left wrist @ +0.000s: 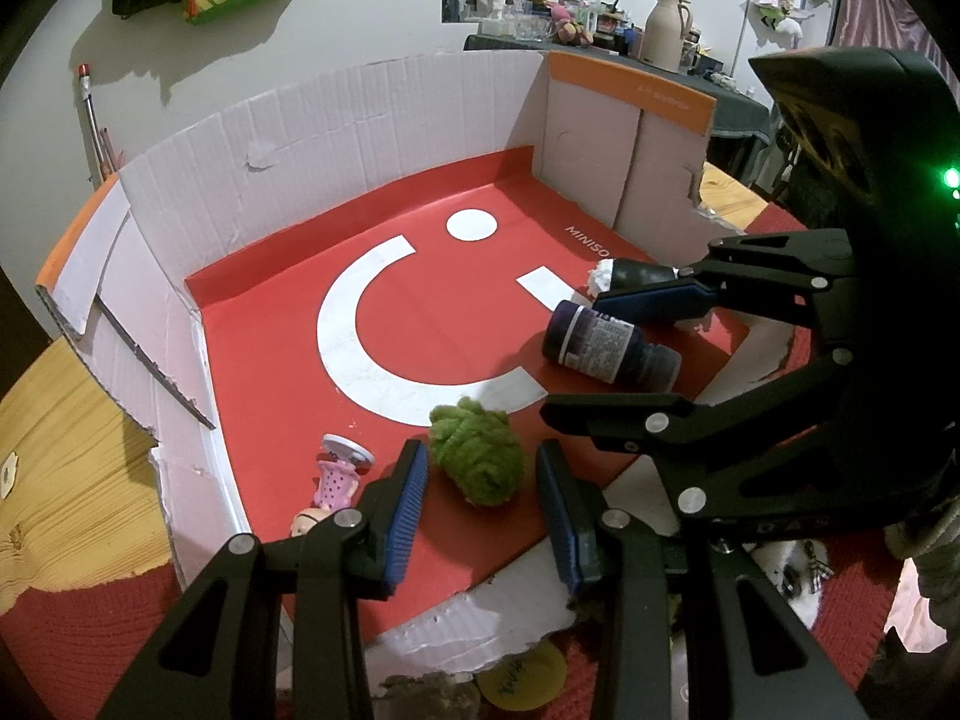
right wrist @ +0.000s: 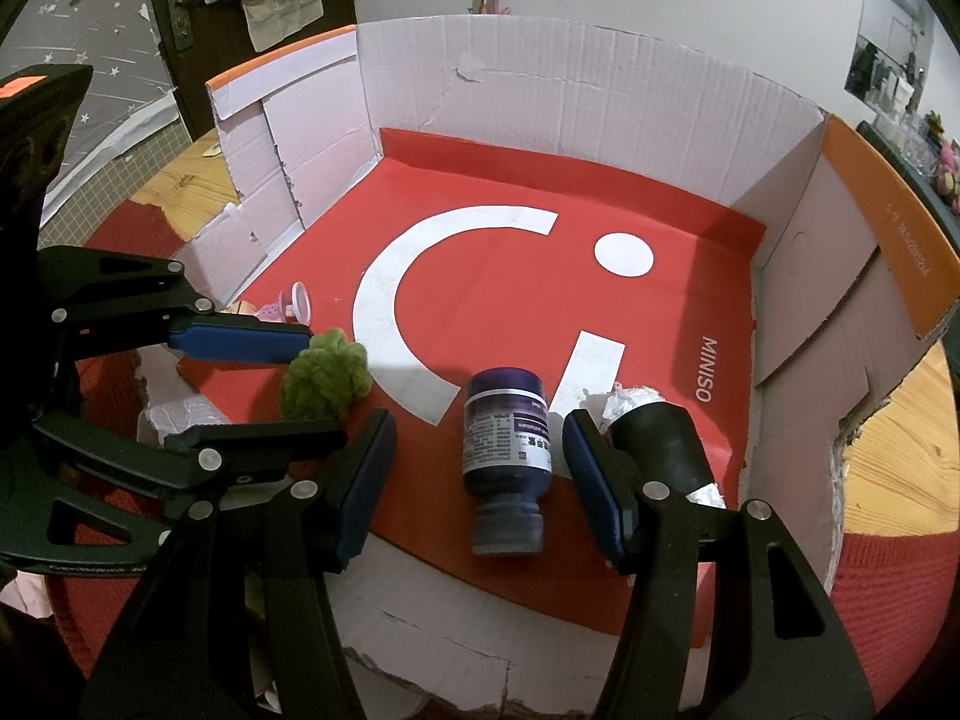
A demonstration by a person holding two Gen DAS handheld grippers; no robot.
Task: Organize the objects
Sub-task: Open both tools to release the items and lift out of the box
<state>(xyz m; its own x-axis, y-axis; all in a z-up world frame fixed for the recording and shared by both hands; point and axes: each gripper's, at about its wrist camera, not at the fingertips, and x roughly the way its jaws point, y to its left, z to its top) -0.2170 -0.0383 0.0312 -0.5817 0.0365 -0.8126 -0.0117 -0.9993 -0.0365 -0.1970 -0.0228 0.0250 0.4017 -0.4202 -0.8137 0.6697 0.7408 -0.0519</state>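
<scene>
My left gripper hangs with fingers apart around the green fuzzy ball; my right gripper, also unclosed, straddles the purple bottle lying in the cardboard box.

Left wrist: you look steeply down, close, into the box.
Right wrist: same downward angle, from the opposite side.
Shared: box floor, purple bottle, green tuft.
</scene>
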